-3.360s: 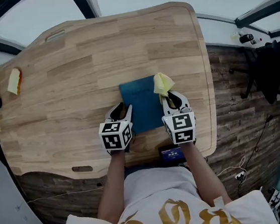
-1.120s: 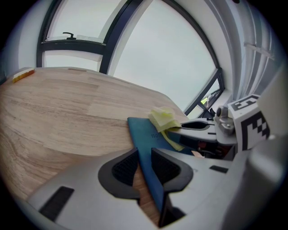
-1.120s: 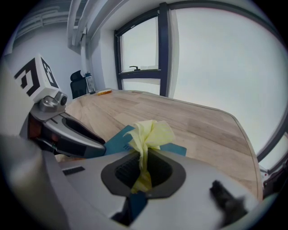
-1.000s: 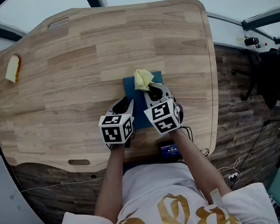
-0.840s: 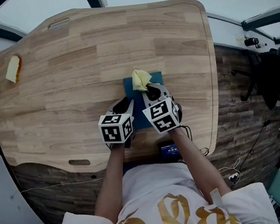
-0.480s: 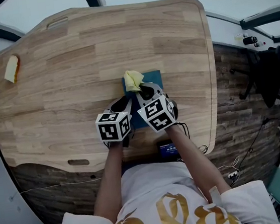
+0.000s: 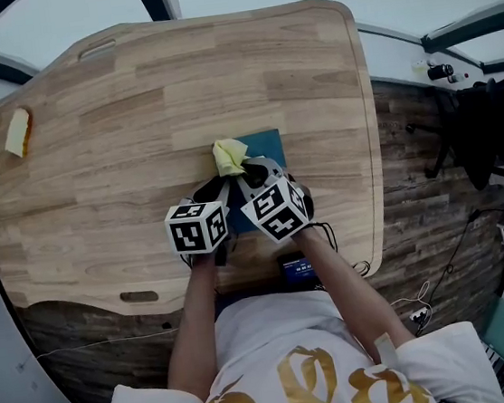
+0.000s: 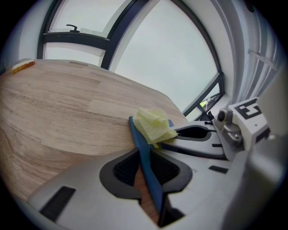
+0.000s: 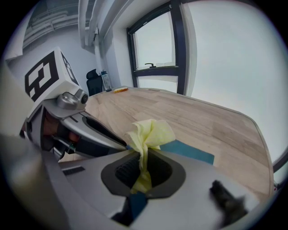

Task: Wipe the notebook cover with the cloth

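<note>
A blue notebook (image 7: 266, 145) lies on the wooden table (image 7: 130, 101), near its front edge. My left gripper (image 7: 217, 192) is at the notebook's left edge. Its jaws have just been closing, and in the left gripper view (image 8: 145, 173) that thin blue edge (image 8: 143, 148) runs between the pads, which clamp it. My right gripper (image 7: 247, 172) is shut on a crumpled yellow cloth (image 7: 227, 156), which rests over the notebook's left part. In the right gripper view the cloth (image 9: 149, 133) sticks out of the jaws above the blue cover (image 9: 191, 152). The two grippers are close together.
A small yellow and orange thing (image 7: 18, 133) lies at the table's far left. A dark device (image 7: 294, 267) sits at the front edge by the person's body. Dark furniture (image 7: 483, 117) and cables stand on the floor to the right.
My right gripper has slid the cloth leftward across the notebook, from its middle to its left edge, and now sits right beside the left gripper. The left gripper has stayed put.
</note>
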Demonstrator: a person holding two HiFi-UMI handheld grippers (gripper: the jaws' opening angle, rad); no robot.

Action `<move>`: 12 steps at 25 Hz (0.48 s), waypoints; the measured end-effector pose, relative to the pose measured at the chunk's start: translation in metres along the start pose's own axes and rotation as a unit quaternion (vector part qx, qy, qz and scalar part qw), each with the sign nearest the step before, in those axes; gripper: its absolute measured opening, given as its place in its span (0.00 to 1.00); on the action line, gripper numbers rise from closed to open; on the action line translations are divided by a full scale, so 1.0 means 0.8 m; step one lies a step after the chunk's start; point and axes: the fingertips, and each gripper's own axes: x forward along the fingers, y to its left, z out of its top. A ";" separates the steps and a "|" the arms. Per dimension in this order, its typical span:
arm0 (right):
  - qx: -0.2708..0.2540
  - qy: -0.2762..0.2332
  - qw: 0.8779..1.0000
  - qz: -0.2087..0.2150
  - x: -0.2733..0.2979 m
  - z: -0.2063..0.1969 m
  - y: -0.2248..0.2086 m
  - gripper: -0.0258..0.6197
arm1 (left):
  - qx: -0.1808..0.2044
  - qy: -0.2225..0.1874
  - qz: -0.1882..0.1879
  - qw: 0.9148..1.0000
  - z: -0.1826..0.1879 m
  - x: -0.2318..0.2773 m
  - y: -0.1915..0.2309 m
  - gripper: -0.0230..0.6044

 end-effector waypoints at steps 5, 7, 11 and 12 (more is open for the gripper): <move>-0.003 0.009 1.000 0.007 -0.006 -0.009 0.009 0.10 | -0.004 0.002 -0.003 1.000 0.000 0.000 0.000 0.17; -0.003 0.013 1.000 0.011 -0.008 -0.013 0.013 0.10 | -0.004 0.001 -0.003 1.000 0.000 0.001 0.000 0.17; -0.001 0.021 1.000 0.018 -0.016 -0.025 0.024 0.10 | -0.005 0.003 -0.003 1.000 -0.001 0.001 0.001 0.17; 0.000 0.022 1.000 0.019 -0.019 -0.028 0.028 0.10 | -0.006 0.004 -0.004 1.000 -0.001 0.001 0.001 0.17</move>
